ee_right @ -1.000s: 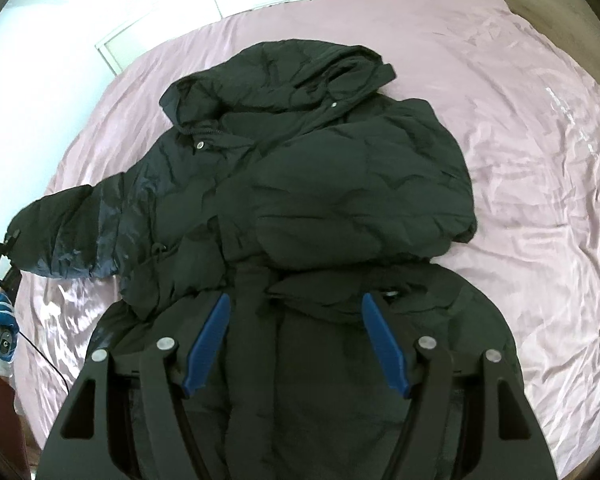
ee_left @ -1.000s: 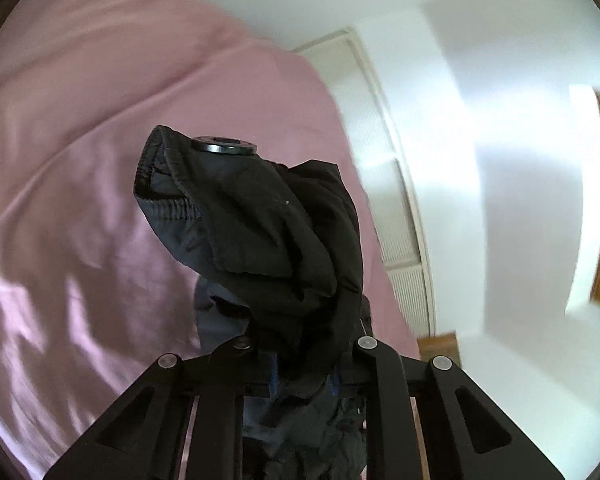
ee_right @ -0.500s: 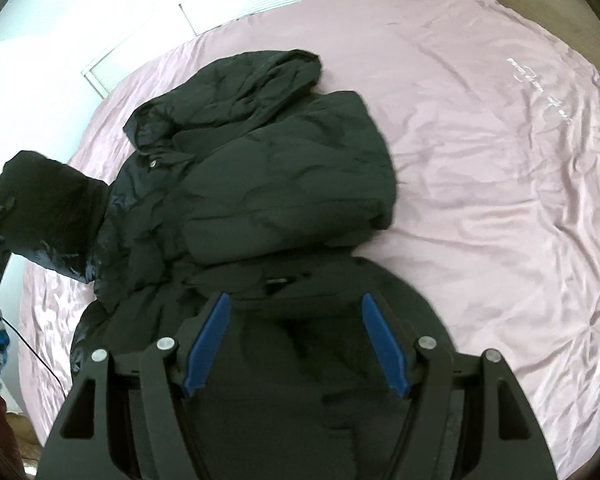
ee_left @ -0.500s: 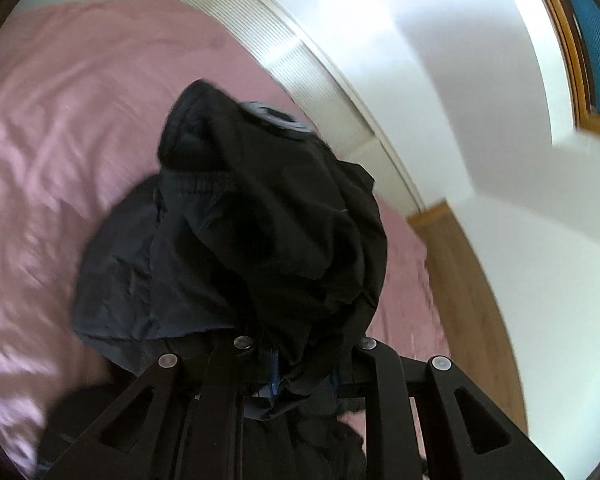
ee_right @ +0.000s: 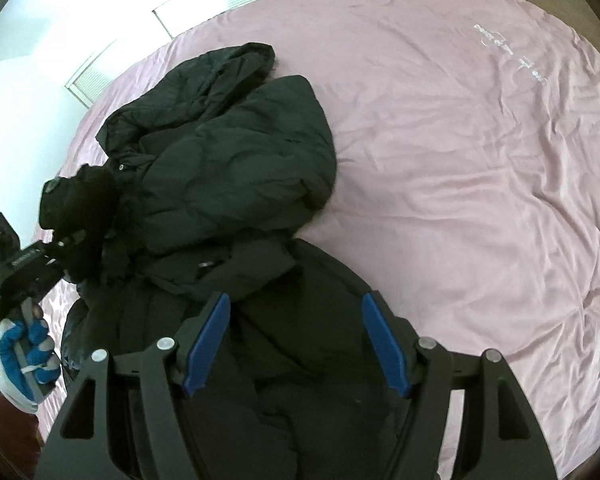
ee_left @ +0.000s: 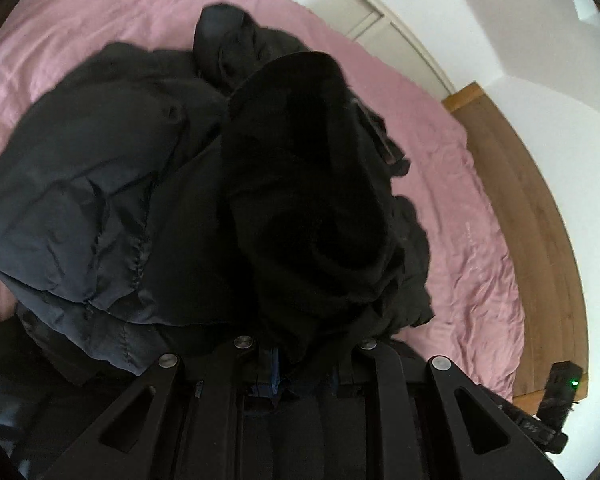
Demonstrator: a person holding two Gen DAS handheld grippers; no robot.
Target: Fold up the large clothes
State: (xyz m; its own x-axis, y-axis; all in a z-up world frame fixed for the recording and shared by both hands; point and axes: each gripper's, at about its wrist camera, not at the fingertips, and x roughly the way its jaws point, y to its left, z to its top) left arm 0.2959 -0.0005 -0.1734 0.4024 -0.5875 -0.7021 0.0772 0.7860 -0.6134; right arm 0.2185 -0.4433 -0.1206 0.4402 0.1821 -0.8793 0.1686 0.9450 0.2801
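Observation:
A large black puffer jacket [ee_right: 228, 168] lies on the pink bed [ee_right: 460, 160], one sleeve folded across its chest, the hood [ee_right: 220, 68] at the far end. My left gripper [ee_left: 304, 360] is shut on the other sleeve's cuff [ee_left: 308, 184], which it holds lifted over the jacket body [ee_left: 80, 200]. In the right wrist view the left gripper [ee_right: 66, 256] shows at the left with the sleeve [ee_right: 76, 204]. My right gripper [ee_right: 296, 340] is open and empty above the jacket's lower part, its blue pads [ee_right: 208, 344] wide apart.
The pink sheet has bare room right of the jacket. A wooden floor [ee_left: 540, 216] runs along the bed's far side, with white walls and louvred doors [ee_right: 204, 4] beyond. A gloved hand [ee_right: 24, 344] holds the left gripper.
My left gripper has swung the sleeve from out at the bed's left side up and over the jacket body. My right gripper has drifted right along the lower part, still open.

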